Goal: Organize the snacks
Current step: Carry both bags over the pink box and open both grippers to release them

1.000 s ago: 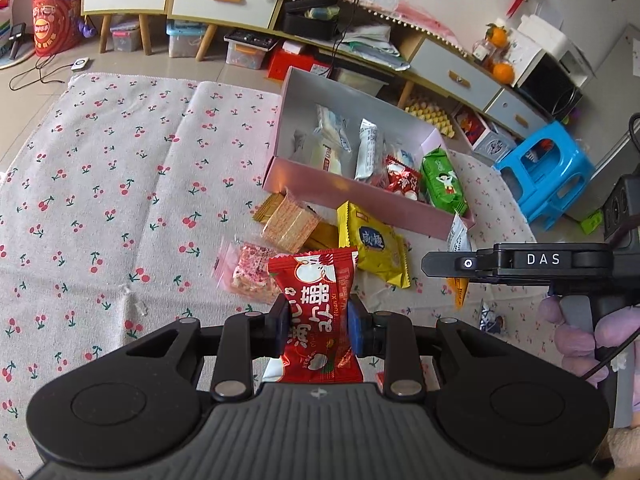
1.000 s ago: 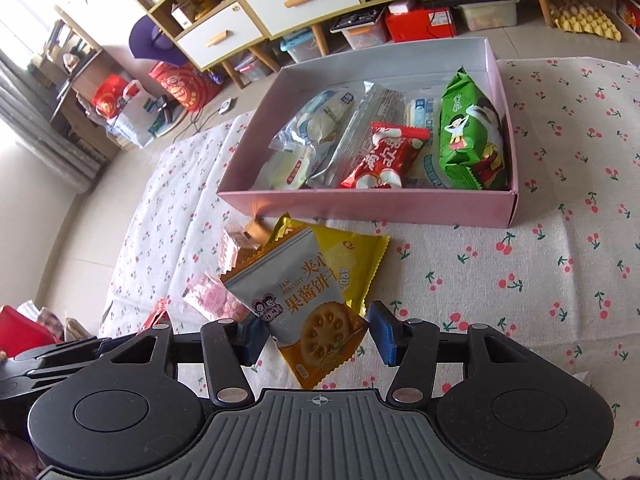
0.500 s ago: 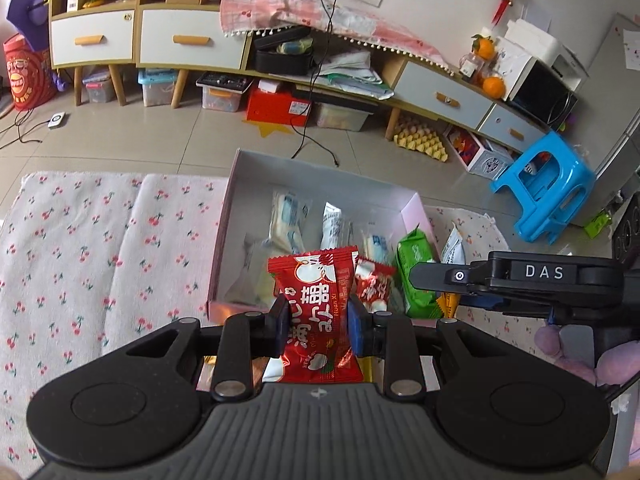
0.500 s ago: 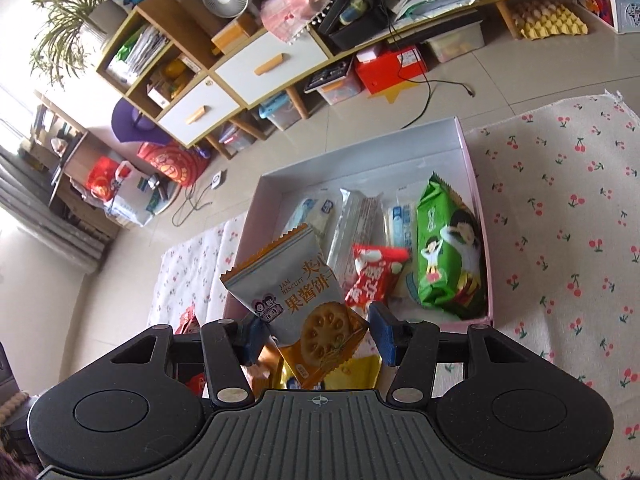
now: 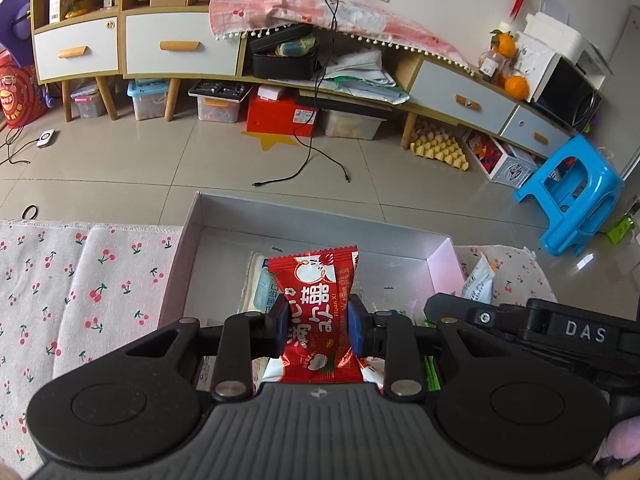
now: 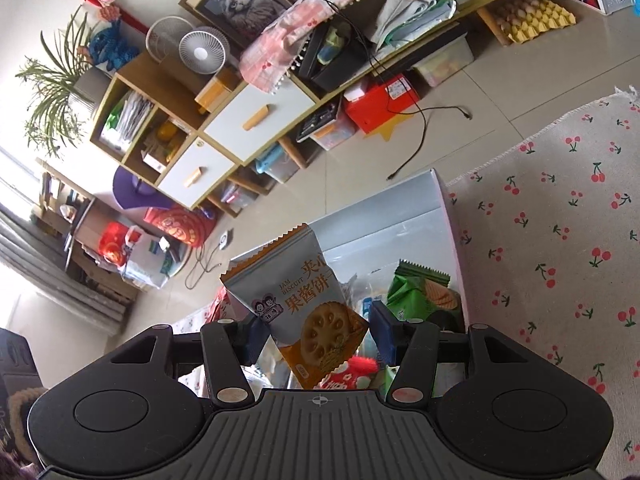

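1. My left gripper (image 5: 316,326) stays clamped on the red foil snack packet (image 5: 316,304), which a second ago hung over the cherry-print cloth (image 5: 92,280) and now sits above the pink cardboard box (image 5: 188,240).
2. My right gripper (image 6: 316,330) keeps its narrow pinch on the grey-and-orange jam biscuit packet (image 6: 304,308), carried forward over the same box (image 6: 452,216), above the green wafer packet (image 6: 420,292) inside.

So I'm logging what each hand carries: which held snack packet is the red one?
The red packet in the left tool; the right tool holds a grey-and-orange jam biscuit packet.
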`<state>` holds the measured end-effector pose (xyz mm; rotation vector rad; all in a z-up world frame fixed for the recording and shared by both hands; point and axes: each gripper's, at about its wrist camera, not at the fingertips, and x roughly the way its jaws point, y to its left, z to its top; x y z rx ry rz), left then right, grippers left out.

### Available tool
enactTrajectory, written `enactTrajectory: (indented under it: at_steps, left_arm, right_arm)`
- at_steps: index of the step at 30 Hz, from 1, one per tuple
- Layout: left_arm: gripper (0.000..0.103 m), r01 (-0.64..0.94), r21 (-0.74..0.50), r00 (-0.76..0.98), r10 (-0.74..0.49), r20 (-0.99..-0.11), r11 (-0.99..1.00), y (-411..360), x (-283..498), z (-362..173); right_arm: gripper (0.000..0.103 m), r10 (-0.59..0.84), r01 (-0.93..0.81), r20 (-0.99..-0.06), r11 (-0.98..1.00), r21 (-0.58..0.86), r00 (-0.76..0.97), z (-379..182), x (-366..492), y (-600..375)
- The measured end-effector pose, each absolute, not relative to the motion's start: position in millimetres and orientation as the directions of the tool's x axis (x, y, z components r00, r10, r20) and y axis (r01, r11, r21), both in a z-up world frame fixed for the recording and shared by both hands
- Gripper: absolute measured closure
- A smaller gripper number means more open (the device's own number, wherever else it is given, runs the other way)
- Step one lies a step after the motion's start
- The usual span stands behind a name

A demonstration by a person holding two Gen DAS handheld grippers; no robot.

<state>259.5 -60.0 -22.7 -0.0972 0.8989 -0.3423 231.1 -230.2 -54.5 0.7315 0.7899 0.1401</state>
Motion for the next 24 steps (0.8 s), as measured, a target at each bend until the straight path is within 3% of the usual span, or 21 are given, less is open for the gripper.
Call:
enactTrajectory:
  at_steps: [10,17,24]
  left_arm:
    - [0.076,0.209,-0.232,0.55,-0.31,-0.776,0.95,-60.6,274.2,-41.3]
    - [0.076,0.165,-0.138,0.579,-0.209,-0.788,0.977,-59.4,283.8,-41.4]
    - [0.075,0.161,-0.115,0.604,-0.19,-0.774,0.98,-64.2,285.9,-38.6]
  right_arm:
    - [0.05,0.389,0.141,-0.569,0.724,0.675,0.725,-64.1,233.2,-236.7]
    - [0.05,0.377,0.145,-0.566,0.726,0.672,0.733,-65.8,235.2,-234.5]
    - [0.048,0.37,0.143,-0.565,0.732,0.666,0.738,-64.8,237.7,-232.2]
